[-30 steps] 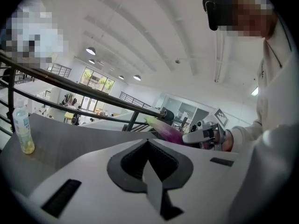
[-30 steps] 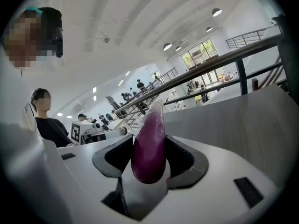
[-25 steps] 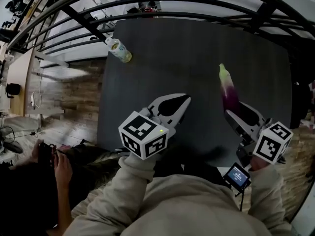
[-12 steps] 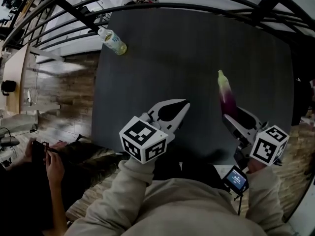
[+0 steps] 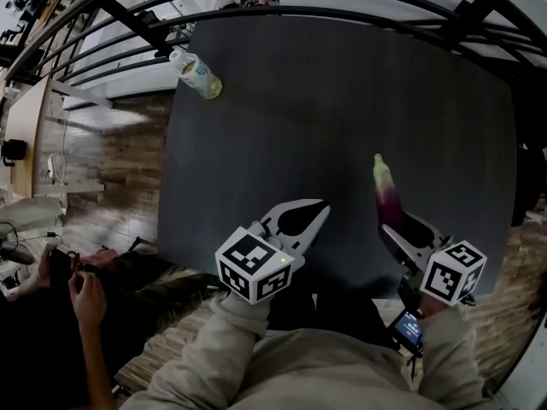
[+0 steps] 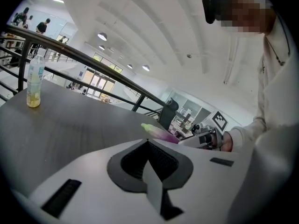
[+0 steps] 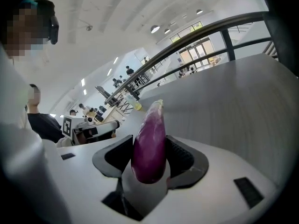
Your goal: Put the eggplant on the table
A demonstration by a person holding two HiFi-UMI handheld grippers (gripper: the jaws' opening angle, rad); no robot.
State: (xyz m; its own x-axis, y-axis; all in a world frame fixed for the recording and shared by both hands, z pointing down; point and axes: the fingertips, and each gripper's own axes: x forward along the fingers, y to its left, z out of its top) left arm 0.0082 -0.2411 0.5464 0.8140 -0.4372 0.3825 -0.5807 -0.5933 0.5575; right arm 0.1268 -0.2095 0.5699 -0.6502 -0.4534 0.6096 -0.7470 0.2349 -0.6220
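A purple eggplant (image 5: 386,196) with a pale green tip pointing away from me is clamped at its thick end in my right gripper (image 5: 400,227), over the right part of the dark grey table (image 5: 282,126). In the right gripper view the eggplant (image 7: 150,143) stands between the two pads of that gripper (image 7: 150,149). I cannot tell whether it touches the table. My left gripper (image 5: 321,207) is shut and empty over the table's near edge; its tips (image 6: 148,140) meet. The eggplant (image 6: 159,132) shows to its right.
A plastic bottle (image 5: 197,73) with yellowish liquid stands at the table's far left corner. A black railing (image 5: 256,11) curves round the far side. A seated person's hands (image 5: 79,282) are at the lower left. A small screen (image 5: 408,327) hangs below my right hand.
Both grippers have sunk toward the table and come nearer to me. The eggplant has come down with the right gripper, still gripped. The left gripper stays shut.
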